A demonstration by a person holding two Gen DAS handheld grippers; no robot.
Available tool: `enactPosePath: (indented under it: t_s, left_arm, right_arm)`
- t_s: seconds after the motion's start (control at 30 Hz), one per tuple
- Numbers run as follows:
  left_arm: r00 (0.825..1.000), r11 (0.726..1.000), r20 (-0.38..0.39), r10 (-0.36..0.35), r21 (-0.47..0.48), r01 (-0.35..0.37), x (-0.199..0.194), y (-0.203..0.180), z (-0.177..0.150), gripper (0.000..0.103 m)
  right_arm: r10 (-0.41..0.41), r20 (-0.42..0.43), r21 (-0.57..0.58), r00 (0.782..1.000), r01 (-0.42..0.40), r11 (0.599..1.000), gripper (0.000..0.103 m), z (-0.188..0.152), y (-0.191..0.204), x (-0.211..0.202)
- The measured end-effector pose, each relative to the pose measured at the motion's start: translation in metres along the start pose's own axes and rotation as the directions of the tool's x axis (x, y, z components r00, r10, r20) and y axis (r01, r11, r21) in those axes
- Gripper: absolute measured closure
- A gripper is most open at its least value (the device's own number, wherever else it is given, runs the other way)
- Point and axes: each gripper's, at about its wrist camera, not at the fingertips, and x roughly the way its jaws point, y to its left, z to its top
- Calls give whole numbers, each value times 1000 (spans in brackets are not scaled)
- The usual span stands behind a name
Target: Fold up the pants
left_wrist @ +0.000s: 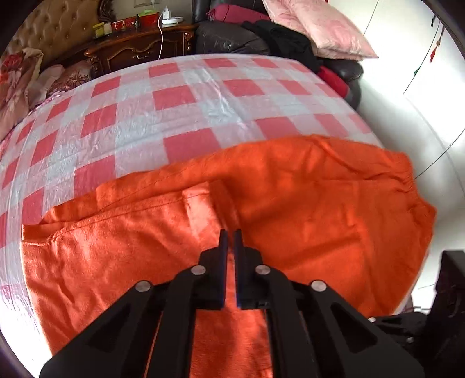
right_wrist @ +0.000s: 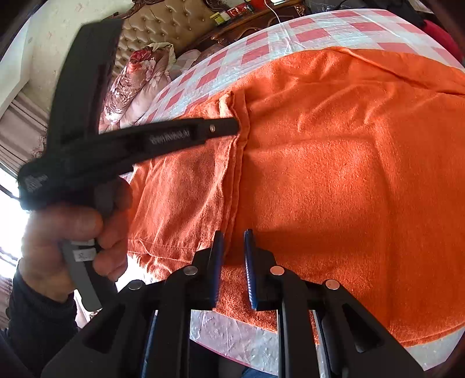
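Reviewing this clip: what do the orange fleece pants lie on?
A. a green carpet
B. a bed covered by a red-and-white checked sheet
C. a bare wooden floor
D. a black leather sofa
B: the orange fleece pants are spread flat over the red-and-white checked sheet, which shows around the cloth in both wrist views.

Bright orange pants (left_wrist: 290,203) lie across a bed (left_wrist: 174,96) covered in red-and-white checks. A pale pink pillow (left_wrist: 316,26) and a red floral pillow (right_wrist: 139,72) sit beside a tan tufted headboard (right_wrist: 162,26) and dark brown nightstand (left_wrist: 139,49).
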Motion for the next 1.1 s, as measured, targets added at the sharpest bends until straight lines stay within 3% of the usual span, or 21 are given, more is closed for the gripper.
enactPosePath:
  t_s: [0.03,0.07,0.1,0.17,0.2,0.27,0.33,0.37,0.4,0.5,0.6,0.63,0.73,0.8,0.83,0.87,0.97,1.03,1.1]
  left_arm:
    - [1000,1000,17,20,0,-20,-3,0,1,94]
    - [998,999,28,50,-7,-49,-4,1,2,75]
    - [996,997,39,78,-20,-77,-4,1,3,67]
    - [995,995,15,94,-44,-93,4,6,5,71]
    - [997,996,-2,81,-37,-81,11,4,5,77]
    - [996,996,2,90,12,-90,14,2,6,78]
    - [1000,1000,18,7,1,-7,3,4,6,78]
    - [998,999,52,-40,-11,41,-8,8,6,69]
    - [995,999,92,-39,-17,41,-20,14,3,55]
    - [985,997,169,33,-70,-21,-49,35,-19,52]
    - [972,987,229,59,-160,-22,-75,60,-60,52]
    - [970,983,231,79,-177,-38,-78,65,-76,52]
    - [981,984,169,97,-163,-69,-73,62,-112,51]
    - [986,985,130,103,-154,-83,-66,53,-131,41]
    - [985,983,133,112,-158,-91,-64,51,-139,38]
    - [979,982,154,132,-156,-108,-65,47,-144,30]
    - [974,981,148,169,-120,-152,-57,34,-149,12]
    - [973,981,148,177,-101,-163,-53,28,-155,7]
    - [973,982,164,161,-125,-141,-56,32,-159,7]
  right_arm:
    - [2,-2,1,1000,-2,1000,87,0,-1,0]
    - [3,-2,1,1000,-3,1000,87,0,-2,-1]
    - [4,-3,0,1000,-4,1000,87,0,-2,-1]
    - [4,-3,-5,1000,-4,1000,87,0,-2,-1]
    - [4,-3,-6,1000,-4,1000,87,0,-2,-1]
    - [2,-5,-6,1000,-2,1000,87,0,-2,-1]
    - [-3,-8,-9,1000,3,1000,87,1,-1,-1]
    - [-2,-9,-9,1000,2,1000,86,1,-1,-1]
    - [0,-10,-8,1000,0,1000,84,2,0,-2]
    - [-39,27,-35,999,40,999,75,5,9,-9]
    - [-71,68,-55,995,75,996,53,15,18,-14]
    - [-88,87,-69,992,94,993,47,21,23,-15]
    - [-114,130,-115,985,129,985,46,41,41,-12]
    - [-129,156,-151,979,153,977,35,51,55,-7]
    - [-161,175,-174,971,191,966,24,58,63,-1]
    - [-206,178,-187,962,239,953,20,62,67,8]
    - [-295,130,-185,947,315,931,17,69,65,35]
    - [-361,89,-177,928,371,912,16,67,55,50]
    - [-400,117,-224,909,417,881,14,60,56,55]
